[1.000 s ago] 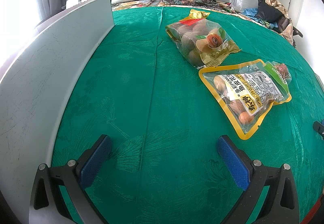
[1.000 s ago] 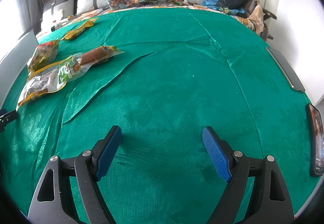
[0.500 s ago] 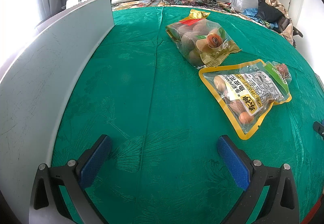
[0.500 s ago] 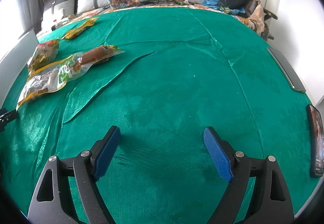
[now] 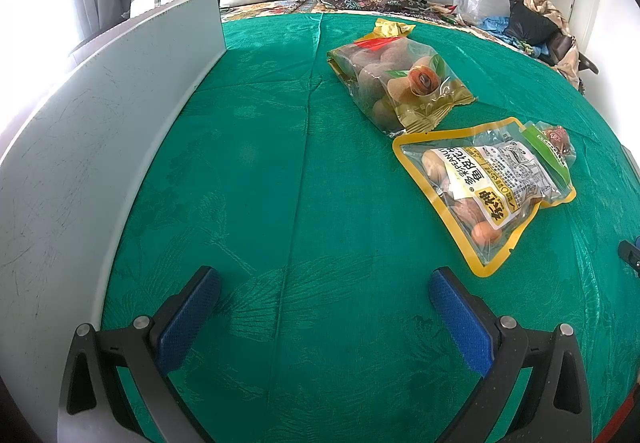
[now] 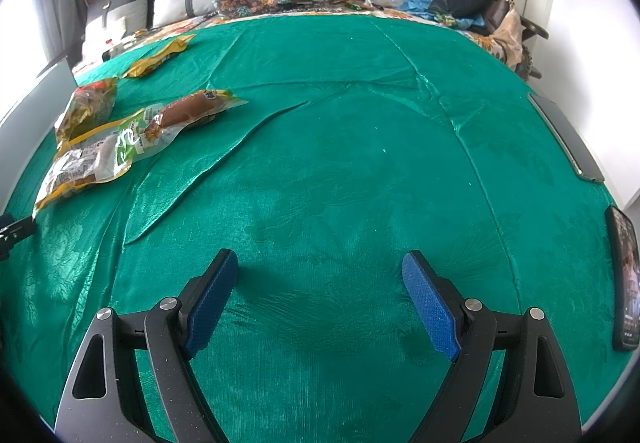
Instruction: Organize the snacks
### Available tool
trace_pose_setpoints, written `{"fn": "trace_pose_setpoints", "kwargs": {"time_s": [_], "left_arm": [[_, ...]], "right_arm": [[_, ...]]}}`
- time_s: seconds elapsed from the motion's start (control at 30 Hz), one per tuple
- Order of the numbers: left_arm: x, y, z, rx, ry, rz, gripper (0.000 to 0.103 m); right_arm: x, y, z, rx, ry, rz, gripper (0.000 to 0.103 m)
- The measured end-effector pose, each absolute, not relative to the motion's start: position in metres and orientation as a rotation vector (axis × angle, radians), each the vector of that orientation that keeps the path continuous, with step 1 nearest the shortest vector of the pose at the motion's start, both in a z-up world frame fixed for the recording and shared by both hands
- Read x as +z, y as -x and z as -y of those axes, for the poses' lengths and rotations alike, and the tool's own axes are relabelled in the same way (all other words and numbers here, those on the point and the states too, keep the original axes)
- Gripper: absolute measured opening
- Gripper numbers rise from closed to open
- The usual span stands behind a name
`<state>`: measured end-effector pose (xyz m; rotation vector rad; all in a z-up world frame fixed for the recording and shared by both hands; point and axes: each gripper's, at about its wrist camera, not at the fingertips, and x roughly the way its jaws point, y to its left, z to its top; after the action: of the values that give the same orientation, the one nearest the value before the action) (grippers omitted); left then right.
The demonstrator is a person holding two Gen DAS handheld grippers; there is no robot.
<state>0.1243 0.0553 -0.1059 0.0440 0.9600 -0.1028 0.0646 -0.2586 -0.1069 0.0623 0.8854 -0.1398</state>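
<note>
While both point downward, left tool [image 5: 320,307] and right tool [image 6: 320,291] gape empty.

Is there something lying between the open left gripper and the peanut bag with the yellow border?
Nothing visible does. Between the left gripper and the peanut bag lies only bare green bedspread. The bag of brown round snacks lies beyond it, farther away, and the white board stands off to the left.
</note>
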Motion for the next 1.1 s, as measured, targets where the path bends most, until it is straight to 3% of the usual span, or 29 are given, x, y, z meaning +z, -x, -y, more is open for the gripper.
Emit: {"fn": "trace_pose_setpoints", "kwargs": {"time_s": [0.23,0.33,0.43,0.6,0.77,0.93,0.97,1.0,1.1], "left_arm": [[-0.106,-0.124,-0.055,-0.106,-0.045,-0.962,0.103],[-0.099,-0.134,-0.054,-0.175,-0.020,-1.052,0.101],[-0.062,-0.152,-0.052,-0.318,0.108,-1.028,0.100],[-0.012,-0.219,-0.015,-0.390,0.057,-1.002,0.101],[-0.038,-0.288,0.012,-0.255,-0.036,-1.106,0.101],[-0.091,-0.313,0.001,-0.157,0.096,-1.262,0.100],[-0.097,-0.313,-0.004,-0.140,0.116,-1.274,0.093],[-0.097,-0.310,-0.007,-0.132,0.132,-1.249,0.080],[-0.089,-0.299,-0.011,-0.138,0.130,-1.198,0.067]], "right_arm": [[-0.107,-0.065,0.259,-0.140,-0.062,-0.885,0.087],[-0.107,-0.065,0.259,-0.139,-0.063,-0.886,0.087],[-0.107,-0.065,0.259,-0.139,-0.062,-0.885,0.087],[-0.107,-0.065,0.257,-0.138,-0.062,-0.886,0.087],[-0.107,-0.065,0.256,-0.137,-0.062,-0.886,0.087],[-0.107,-0.065,0.255,-0.138,-0.062,-0.886,0.087],[-0.107,-0.065,0.256,-0.138,-0.063,-0.886,0.087],[-0.107,-0.065,0.256,-0.138,-0.063,-0.886,0.087],[-0.107,-0.065,0.256,-0.137,-0.063,-0.885,0.087]]}}
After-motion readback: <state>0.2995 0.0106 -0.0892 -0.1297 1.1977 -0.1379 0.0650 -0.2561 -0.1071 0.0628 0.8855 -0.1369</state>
